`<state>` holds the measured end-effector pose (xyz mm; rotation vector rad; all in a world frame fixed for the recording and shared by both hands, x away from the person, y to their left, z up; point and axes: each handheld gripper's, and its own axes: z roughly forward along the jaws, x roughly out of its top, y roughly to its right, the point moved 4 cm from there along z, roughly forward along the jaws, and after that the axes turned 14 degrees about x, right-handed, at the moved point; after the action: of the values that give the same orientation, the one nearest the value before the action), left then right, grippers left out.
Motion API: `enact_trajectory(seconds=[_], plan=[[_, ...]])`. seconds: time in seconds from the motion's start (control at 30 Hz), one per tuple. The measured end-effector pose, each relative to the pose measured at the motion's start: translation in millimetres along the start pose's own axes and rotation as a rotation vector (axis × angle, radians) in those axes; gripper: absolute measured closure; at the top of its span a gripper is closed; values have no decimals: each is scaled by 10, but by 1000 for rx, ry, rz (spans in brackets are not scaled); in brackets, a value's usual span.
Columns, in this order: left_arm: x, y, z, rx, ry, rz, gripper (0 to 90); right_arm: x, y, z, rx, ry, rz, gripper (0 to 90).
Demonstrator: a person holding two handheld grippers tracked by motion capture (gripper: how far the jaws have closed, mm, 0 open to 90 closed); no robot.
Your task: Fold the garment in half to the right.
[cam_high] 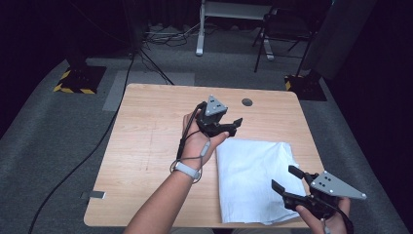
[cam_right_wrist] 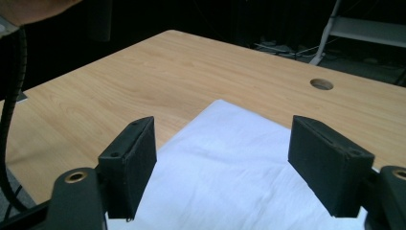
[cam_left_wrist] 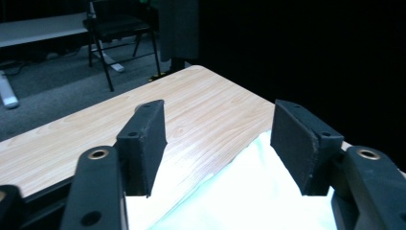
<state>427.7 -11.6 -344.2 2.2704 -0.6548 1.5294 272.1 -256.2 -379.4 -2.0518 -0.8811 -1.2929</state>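
White cloth (cam_high: 253, 178), folded flat into a rectangle, lying on the right half of the wooden table (cam_high: 151, 146). Probably soft, light, limp; best pinched at a corner or edge. Faintly creased, otherwise smooth. Left gripper (cam_high: 233, 125) above its far left corner, jaws apart, empty. Right gripper (cam_high: 287, 179) over the near right part, likewise open, holding nothing.

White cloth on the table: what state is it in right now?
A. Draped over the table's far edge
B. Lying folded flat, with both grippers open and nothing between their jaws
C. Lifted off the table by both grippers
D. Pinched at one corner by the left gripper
B. The white cloth lies folded flat on the table; the left gripper and the right gripper both stand open above it, jaws apart and holding nothing.
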Motion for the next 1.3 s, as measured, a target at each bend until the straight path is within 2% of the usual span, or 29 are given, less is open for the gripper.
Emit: enact_trajectory(seconds=[0.1,0.17,0.33,0.53,0.73,0.87,0.97,1.07,1.3], plan=[[-57,-9,-82,11,0,-4,346,-52,-15,57,18,-20,-10,246],[-122,31,-142,7,-1,6,336,-97,-16,90,23,-32,-20,237],[-305,179,-252,-5,-14,31,325,-208,64,90,31,-54,-20,229],[-524,390,-353,-5,-2,41,307,-282,156,40,54,-63,-25,224],[-838,635,-359,-52,-39,62,296,-394,240,62,49,-95,-22,222],[-969,687,-380,-64,-48,55,292,-409,281,37,53,-85,-21,221],[-1021,722,-412,-72,-42,59,286,-430,317,32,67,-99,-37,217],[-1109,768,-444,-69,-45,83,286,-490,371,51,71,-115,-50,216],[-1463,948,-380,-121,-84,111,289,-747,511,115,63,-169,-16,216]])
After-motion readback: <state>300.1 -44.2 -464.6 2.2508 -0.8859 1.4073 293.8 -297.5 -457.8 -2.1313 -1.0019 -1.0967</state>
